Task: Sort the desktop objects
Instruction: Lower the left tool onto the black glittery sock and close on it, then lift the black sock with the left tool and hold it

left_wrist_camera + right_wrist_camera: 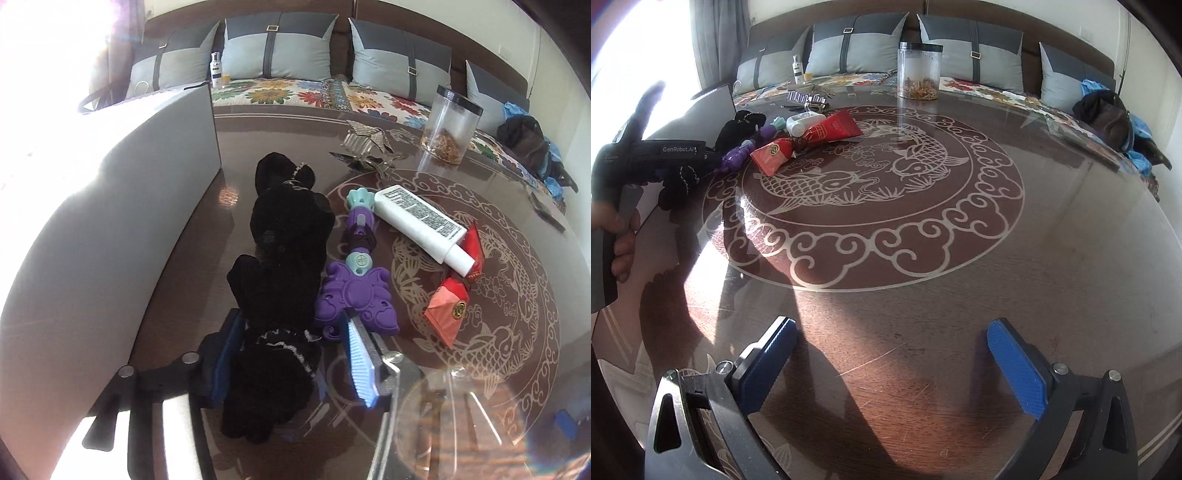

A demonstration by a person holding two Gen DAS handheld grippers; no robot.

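Left gripper (286, 354) is clamped on the black plush toy (280, 266) beside the white box (110, 206); right gripper (890, 365) hangs wide open, holding nothing, over the tabletop's (1052, 258) near edge.

The black fuzzy plush cloth with white stitching (280, 258) covers most of the left tongs' (291, 354) dark blue left pad (229, 343), so contact there cannot be judged. The purple plastic butterfly-shaped toy wand (354, 291) is partly hidden behind the pale right pad (360, 354). The small print on the white plastic squeeze tube (417, 221) is too small to read. Glare washes out the grey upright board (110, 206) at the left edge. The person's hand (622, 240) is cut off by the right-wrist view's left edge.
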